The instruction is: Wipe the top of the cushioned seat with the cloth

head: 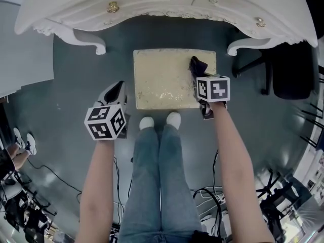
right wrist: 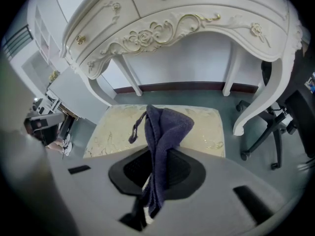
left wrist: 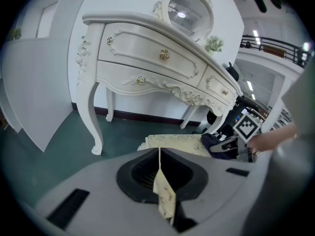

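Cushioned seat (head: 162,80), cream with a gold pattern, stands on the dark green floor (head: 76,85). Its far edge is just under the front of a white carved dressing table (head: 152,4).

Right gripper (head: 197,72) is clamped on a dark blue cloth (head: 198,66). In the right gripper view the jaws pinch the cloth's (right wrist: 162,132) folds, and the bunched end rises ahead of them over the seat top (right wrist: 206,127). Cloth sits near the seat's far right corner, by the right edge. Contact with the cushion not clear.

Left gripper (head: 117,87) is off the seat's left edge, over the floor. Jaws drawn together, with only a thin seam between them (left wrist: 160,154). A cream sliver shows in the seam; cannot identify it.

White shoes (head: 159,121) stand at the seat's near edge. A black office chair (head: 288,70) is well to the right.
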Available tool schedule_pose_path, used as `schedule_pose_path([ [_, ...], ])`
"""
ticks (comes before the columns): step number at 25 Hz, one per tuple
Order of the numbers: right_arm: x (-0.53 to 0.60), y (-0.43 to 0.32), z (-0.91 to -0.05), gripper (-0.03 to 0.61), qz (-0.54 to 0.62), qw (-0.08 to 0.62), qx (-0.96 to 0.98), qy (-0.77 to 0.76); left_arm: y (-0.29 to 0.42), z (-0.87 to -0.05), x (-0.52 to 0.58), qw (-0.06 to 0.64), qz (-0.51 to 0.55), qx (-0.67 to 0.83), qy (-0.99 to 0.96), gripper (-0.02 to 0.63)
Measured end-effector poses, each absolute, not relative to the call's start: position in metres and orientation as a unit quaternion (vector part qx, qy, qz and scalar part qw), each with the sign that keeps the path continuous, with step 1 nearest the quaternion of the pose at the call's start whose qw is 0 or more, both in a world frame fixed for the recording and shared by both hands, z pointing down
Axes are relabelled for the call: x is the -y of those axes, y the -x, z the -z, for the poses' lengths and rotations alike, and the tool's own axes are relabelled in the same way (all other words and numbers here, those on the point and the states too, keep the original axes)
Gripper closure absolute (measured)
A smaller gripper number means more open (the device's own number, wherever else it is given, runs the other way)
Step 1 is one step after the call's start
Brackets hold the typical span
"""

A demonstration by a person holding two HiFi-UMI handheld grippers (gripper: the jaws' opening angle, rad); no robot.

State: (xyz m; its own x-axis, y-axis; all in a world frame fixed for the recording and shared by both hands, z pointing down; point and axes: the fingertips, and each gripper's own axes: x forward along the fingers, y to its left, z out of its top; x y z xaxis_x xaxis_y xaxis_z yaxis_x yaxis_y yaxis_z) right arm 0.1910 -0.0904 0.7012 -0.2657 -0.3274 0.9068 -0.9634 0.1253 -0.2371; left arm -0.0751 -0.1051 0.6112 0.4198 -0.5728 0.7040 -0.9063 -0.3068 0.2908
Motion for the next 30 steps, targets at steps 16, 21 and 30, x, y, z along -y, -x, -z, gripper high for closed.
schedule_pose_path([
  [16,0.097,-0.129,-0.701,0.541,-0.445,0.365,0.677,-0.459,0.125,-0.613,0.089,0.351,-0.231,0.507,-0.753,0.604],
  [21,0.101,-0.107,-0.701,0.541,-0.446,0.365,0.682,-0.451,0.139,-0.614,0.086,0.355,-0.227,0.514,-0.747,0.604],
  [30,0.108,-0.068,-0.701,0.541,-0.445,0.369,0.694,-0.430,0.168,-0.614,0.084,0.361,-0.218,0.532,-0.734,0.604],
])
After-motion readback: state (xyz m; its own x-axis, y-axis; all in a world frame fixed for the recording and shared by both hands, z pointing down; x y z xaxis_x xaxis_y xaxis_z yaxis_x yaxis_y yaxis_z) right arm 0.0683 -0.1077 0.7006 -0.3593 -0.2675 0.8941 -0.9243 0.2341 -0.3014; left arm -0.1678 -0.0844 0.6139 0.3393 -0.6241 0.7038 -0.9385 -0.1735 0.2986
